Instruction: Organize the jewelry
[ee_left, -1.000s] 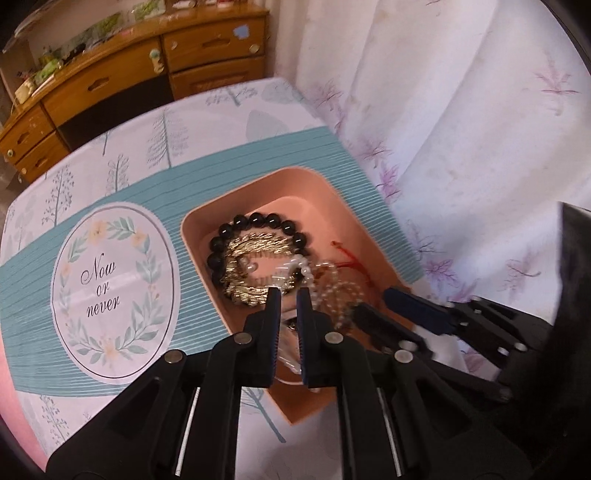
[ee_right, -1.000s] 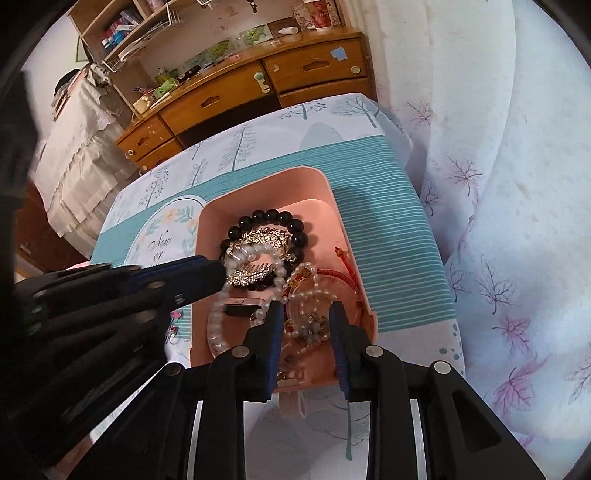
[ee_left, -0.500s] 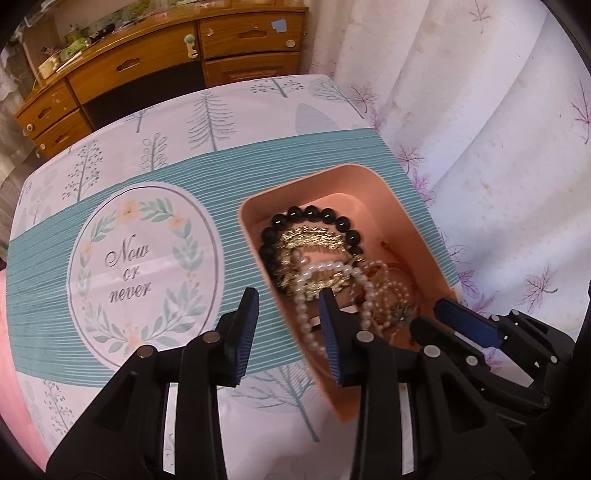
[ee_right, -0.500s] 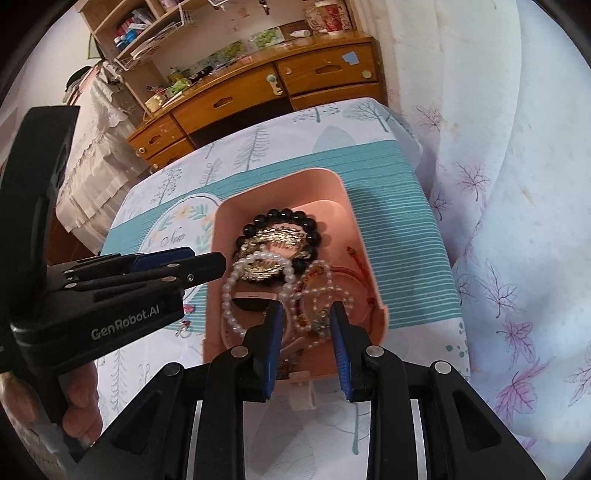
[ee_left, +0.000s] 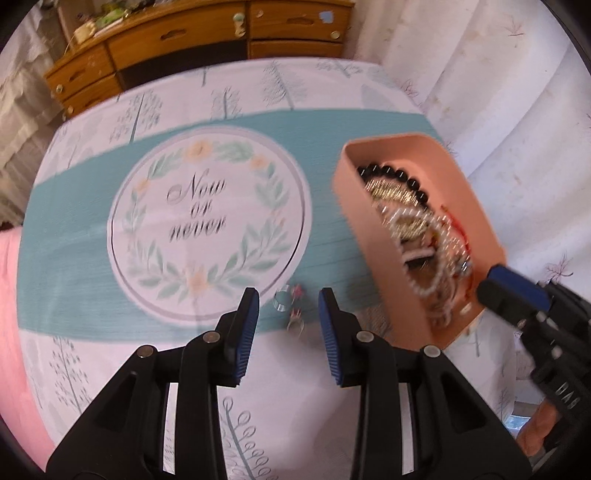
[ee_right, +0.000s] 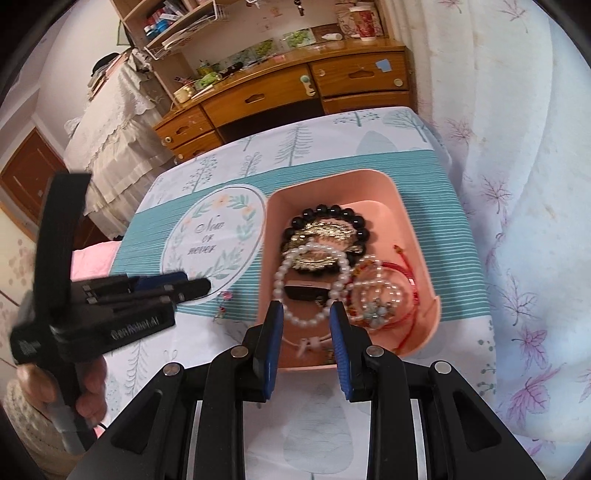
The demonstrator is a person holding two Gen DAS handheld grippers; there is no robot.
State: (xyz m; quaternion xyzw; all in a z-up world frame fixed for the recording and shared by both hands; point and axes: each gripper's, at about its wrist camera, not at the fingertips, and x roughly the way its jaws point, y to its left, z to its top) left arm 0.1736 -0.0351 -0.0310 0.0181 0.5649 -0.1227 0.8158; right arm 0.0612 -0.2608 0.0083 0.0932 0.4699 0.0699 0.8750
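Pink tray [ee_right: 402,218] holds black bead bracelet [ee_right: 328,214], pearl bracelet [ee_right: 314,284], red cord [ee_right: 406,273].

Left tool [ee_left: 288,314] off tray [ee_left: 373,236], now over rings [ee_left: 290,306] on surface [ee_left: 92,258] left of it; jaws opened, nothing between. Right tool [ee_right: 306,328] backs toward tray's near edge.

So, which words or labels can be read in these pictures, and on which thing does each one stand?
"Now or never": inside the round wreath print on the tablecloth.
"GenRobot.AI": in white on the side of the left gripper, blurred but readable in the right wrist view.
White letters on the right gripper's body: too blurred to read.
Labels on the shelf items behind the desk: too small to read.
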